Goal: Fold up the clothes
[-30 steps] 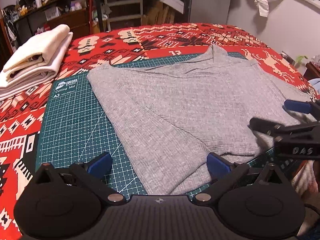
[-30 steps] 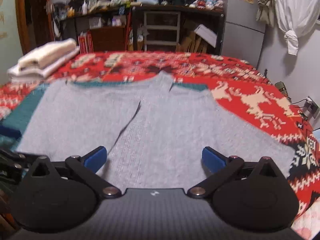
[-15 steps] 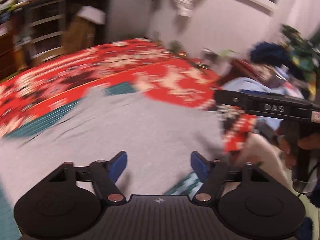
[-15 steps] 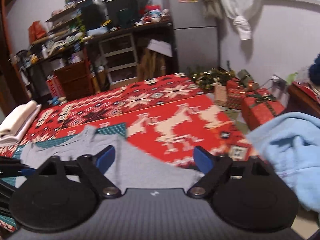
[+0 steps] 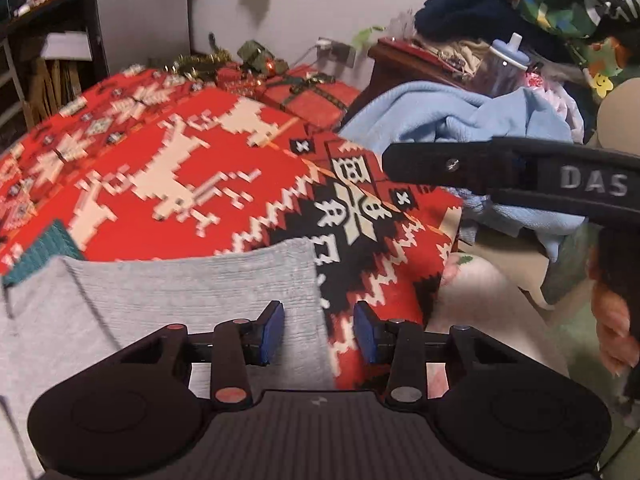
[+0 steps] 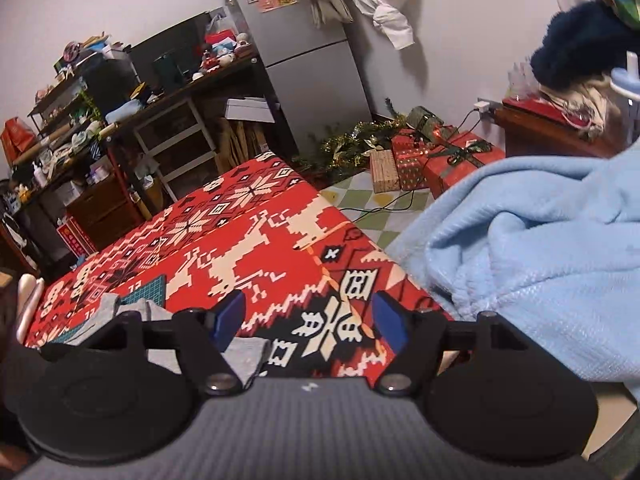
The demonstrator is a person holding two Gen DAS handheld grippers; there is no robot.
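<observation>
Left tongs (image 5: pixel 319 330) apart, blue pads either side of the right-hand edge of the grey ribbed knit sweater (image 5: pixel 192 296), nothing clamped; one blue pad (image 5: pixel 269 330) sits over the grey cloth, the other over the red patterned Christmas blanket (image 5: pixel 192 168). Right tongs (image 6: pixel 307 318) also apart, holding nothing, hovering above the blanket near its corner, with a strip of grey sweater (image 6: pixel 244 354) just below its left pad. The sweater lies flat on the worktop covered by the blanket, partly on a green cutting mat (image 5: pixel 40 254) whose corner peeks out at its far side. Light blue fleece garment (image 6: pixel 540 264) heaped off the worktop's right edge, not in play yet. In the left wrist view the right tool's black body marked DAS (image 5: pixel 520 176) crosses above that heap, with a hand (image 5: pixel 612 320) on its grip. Step in hand looks like taking the sweater's right side edge to fold it inward. To do it well: lower the left tongs so both pads straddle the edge of the knit only, not the blanket beneath; bite close to the edge, then place the right tongs further along the same edge so the fold line stays straight. Lift low and carry across evenly; knit stretches and sags, so a single-point pull would likely skew the fold. Risk: catching the blanket along with it.
</observation>
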